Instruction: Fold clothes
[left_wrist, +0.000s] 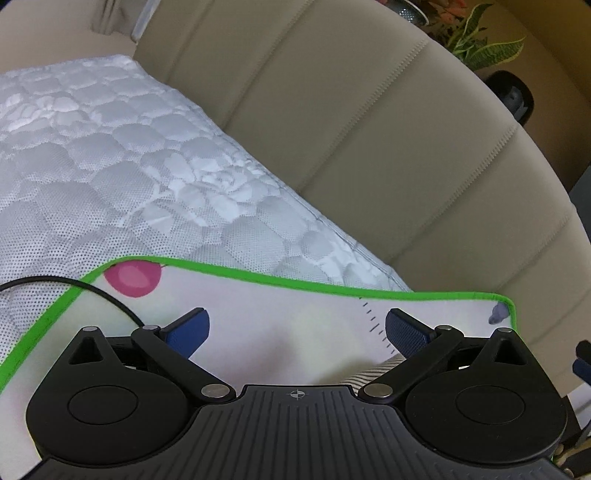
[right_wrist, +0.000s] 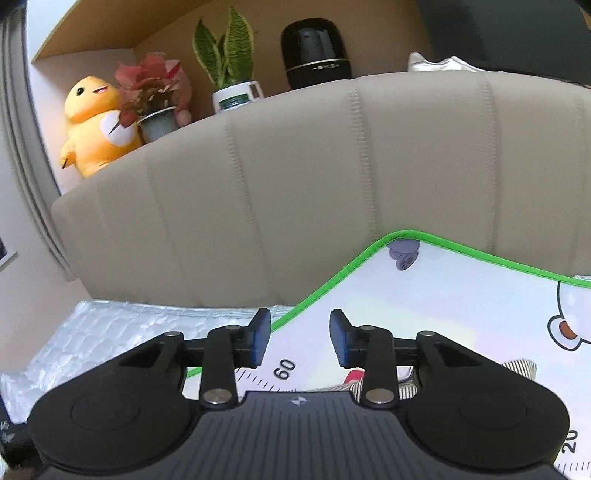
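A striped garment shows only as a small strip behind each gripper body, in the left wrist view (left_wrist: 373, 373) and in the right wrist view (right_wrist: 517, 369); most of it is hidden. It lies on a white cartoon-print mat with a green border (left_wrist: 295, 332) (right_wrist: 461, 314). My left gripper (left_wrist: 297, 326) is open wide and empty above the mat. My right gripper (right_wrist: 300, 338) is open and empty above the mat's left edge.
The mat lies on a white quilted mattress (left_wrist: 110, 166) (right_wrist: 110, 332). A beige padded headboard (left_wrist: 369, 129) (right_wrist: 295, 184) stands behind. A shelf above holds a yellow plush toy (right_wrist: 92, 122), potted plants (right_wrist: 229, 66) and a black speaker (right_wrist: 314, 51). A black cable (left_wrist: 74, 284) crosses the mat.
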